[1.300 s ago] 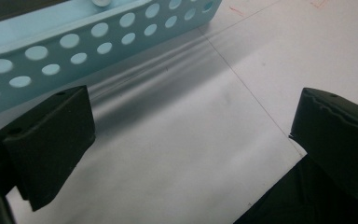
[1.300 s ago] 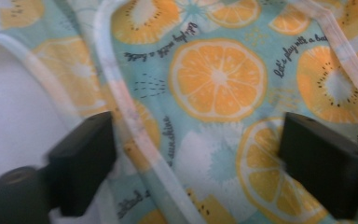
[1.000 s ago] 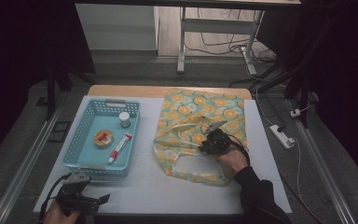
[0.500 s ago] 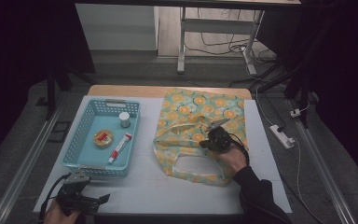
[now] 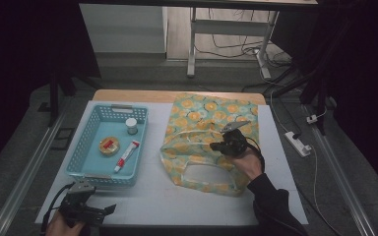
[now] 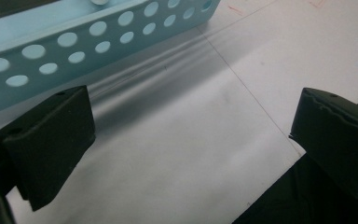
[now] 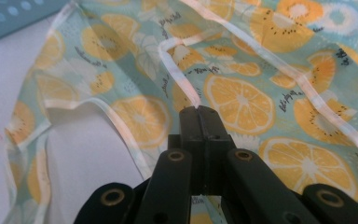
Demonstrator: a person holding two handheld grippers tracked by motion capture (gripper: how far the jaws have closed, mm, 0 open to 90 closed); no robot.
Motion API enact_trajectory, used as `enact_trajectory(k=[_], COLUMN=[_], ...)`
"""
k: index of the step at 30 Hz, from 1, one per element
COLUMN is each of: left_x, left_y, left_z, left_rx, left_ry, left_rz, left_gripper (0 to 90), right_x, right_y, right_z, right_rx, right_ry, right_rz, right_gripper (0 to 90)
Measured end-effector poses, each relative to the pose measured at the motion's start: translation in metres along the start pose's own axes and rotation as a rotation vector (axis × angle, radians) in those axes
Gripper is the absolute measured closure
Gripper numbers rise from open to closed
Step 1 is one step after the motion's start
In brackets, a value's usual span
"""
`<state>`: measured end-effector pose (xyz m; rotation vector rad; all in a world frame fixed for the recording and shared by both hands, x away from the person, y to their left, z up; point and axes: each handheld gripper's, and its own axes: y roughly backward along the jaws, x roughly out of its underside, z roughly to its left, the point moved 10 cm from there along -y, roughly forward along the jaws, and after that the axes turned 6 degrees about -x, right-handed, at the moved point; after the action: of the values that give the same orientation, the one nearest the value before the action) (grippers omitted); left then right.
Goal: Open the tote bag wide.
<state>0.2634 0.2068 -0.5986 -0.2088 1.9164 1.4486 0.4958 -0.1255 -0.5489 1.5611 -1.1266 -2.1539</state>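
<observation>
Right gripper [image 7: 199, 111] clamped shut on the white-trimmed handle [image 7: 182, 77] of the fruit-print tote bag [image 5: 211, 142], spread over the right half of the table [image 5: 177, 201] — bag-opening step, by the look of it. Left gripper [image 5: 109, 210] parked wide and empty at the near-left corner beside the blue basket [image 5: 86, 147]. Next, probably — raise the handle to part the mouth, keeping the pinch from slipping off the thin trim.

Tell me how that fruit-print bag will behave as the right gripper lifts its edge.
Likely floppy: the bag lies creased where the right gripper, shut on its edge, pulls. Probably light, thin cloth. It may sag and drag rather than rise whole.
</observation>
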Motion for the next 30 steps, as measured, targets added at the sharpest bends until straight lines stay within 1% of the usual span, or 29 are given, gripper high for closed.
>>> enact_trajectory(k=[4,8,13,19,25,30], left_x=[0.000,0.000,0.000,0.000,0.000,-0.001], left_y=[0.000,0.000,0.000,0.000,0.001,0.001], left_z=[0.000,0.000,0.000,0.000,0.001,0.001], left_rx=[0.001,0.002,0.002,0.005,0.011,0.013], left_ry=[0.000,0.000,0.001,0.003,0.011,0.017], left_rz=[0.000,0.001,0.001,0.000,-0.005,-0.009], left_gripper=[0.0,0.0,0.0,0.0,0.0,0.0], right_x=[-0.007,-0.016,-0.023,-0.036,-0.045,-0.048], right_y=[0.004,0.011,0.017,0.026,0.030,0.032], right_z=[0.003,0.006,0.008,0.017,0.022,0.022], right_rx=[-0.001,-0.010,-0.012,-0.013,0.008,0.011], right_ry=[0.007,-0.004,-0.002,0.022,0.050,0.048], right_rz=[-0.021,-0.045,-0.066,-0.095,-0.100,-0.107], right_gripper=[90.0,90.0,90.0,90.0,90.0,90.0])
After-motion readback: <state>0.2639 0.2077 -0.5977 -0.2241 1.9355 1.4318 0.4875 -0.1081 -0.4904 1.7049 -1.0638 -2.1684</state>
